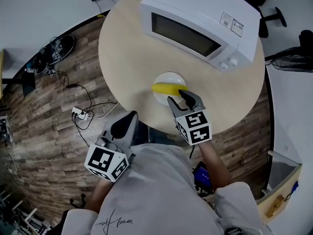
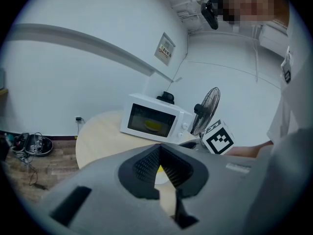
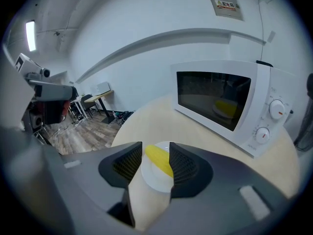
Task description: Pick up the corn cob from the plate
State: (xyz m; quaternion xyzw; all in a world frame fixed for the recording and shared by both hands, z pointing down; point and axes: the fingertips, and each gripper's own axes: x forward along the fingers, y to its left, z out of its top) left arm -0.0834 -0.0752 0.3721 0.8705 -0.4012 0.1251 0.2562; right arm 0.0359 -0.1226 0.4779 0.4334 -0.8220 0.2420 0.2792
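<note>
Corn cob point(image 1: 164, 88), yellow and short, lay on the small round white plate point(image 1: 172, 78), which stood near the person's edge of the round pale wooden counter point(image 1: 127, 53). In the head view its long axis ran nearly from left to right, with the right end a little lower in the picture.

The right tongs point(image 1: 176, 97) were the nearer ones. Their tips stood over the near rim of the plate, just beside the right end of the cob, and pointed down toward it. In the right gripper view the cob point(image 3: 159, 160) showed in the gap of the right tongs point(image 3: 155, 153), lying slantwise to the line on which the jaws close. The jaws stood apart and the pads did not touch the cob, so it was not yet gripped. In my judgement the coming move needed a short advance, and perhaps a turn of the wrist, so that the pads meet the long sides of the cob.

The left tongs point(image 1: 124, 124) hung beyond the counter's edge, well apart from the plate. In the left gripper view the left tongs point(image 2: 160, 168) had their jaws together at the tips, with nothing between them.

Behind the plate stood the white microwave oven point(image 1: 200, 26). The sticker point(image 1: 231, 22) on its top and the wall notice point(image 3: 225, 5) carried print too small to read.
</note>
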